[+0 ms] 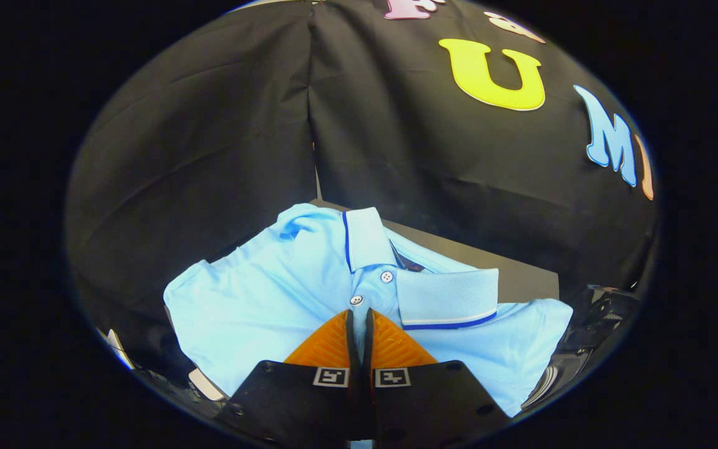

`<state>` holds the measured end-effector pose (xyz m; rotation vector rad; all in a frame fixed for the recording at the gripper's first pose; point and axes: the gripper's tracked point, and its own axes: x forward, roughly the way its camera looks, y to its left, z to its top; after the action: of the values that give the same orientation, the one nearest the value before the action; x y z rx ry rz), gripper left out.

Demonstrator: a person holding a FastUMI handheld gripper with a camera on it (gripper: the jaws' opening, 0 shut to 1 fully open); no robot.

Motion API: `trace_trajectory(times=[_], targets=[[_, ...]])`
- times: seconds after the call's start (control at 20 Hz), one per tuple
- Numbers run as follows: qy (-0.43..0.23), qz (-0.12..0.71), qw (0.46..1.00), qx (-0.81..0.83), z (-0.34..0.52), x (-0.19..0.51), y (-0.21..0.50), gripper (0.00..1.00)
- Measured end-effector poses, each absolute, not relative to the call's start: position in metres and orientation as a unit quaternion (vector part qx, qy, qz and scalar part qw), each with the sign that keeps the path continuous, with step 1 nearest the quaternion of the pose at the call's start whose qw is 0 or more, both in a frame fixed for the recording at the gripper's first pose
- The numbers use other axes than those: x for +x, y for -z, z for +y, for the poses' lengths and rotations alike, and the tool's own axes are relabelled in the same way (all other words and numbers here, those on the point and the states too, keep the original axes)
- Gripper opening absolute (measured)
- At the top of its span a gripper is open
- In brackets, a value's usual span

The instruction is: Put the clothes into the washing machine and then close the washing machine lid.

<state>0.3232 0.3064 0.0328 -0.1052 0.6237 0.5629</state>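
Gripper [359, 315] low over a light blue polo shirt [272, 299], fingers drawn nearly together with a thin strip of the shirt's button placket pinched between them. Both fingers [328, 343] pressing on that fold, just below the lower white button [356, 300]. Second button [386, 276] a little beyond the tips, near the collar. Collar [446, 296] open, one flap lying to the right of the fingers with a dark blue and white stripe along its edge, other flap [364, 237] standing up beyond them. Shirt spread out to both sides of the gripper, draped over a dark flat surface [508, 268] visible behind the collar. Sleeve bunched at the far left. Dark, glossy parts [589, 324] past the shirt's right edge, too blurred to identify. Black cloth wall [209, 125] behind everything.
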Motion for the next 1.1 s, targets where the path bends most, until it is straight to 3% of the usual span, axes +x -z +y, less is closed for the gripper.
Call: trace_trajectory(times=[0.45, 1.1], targets=[[-0.286, 0.242, 0.927, 0.002, 0.286, 0.302, -0.075, 0.01], [-0.253, 0.172, 0.952, 0.014, 0.225, 0.294, -0.131, 0.01]])
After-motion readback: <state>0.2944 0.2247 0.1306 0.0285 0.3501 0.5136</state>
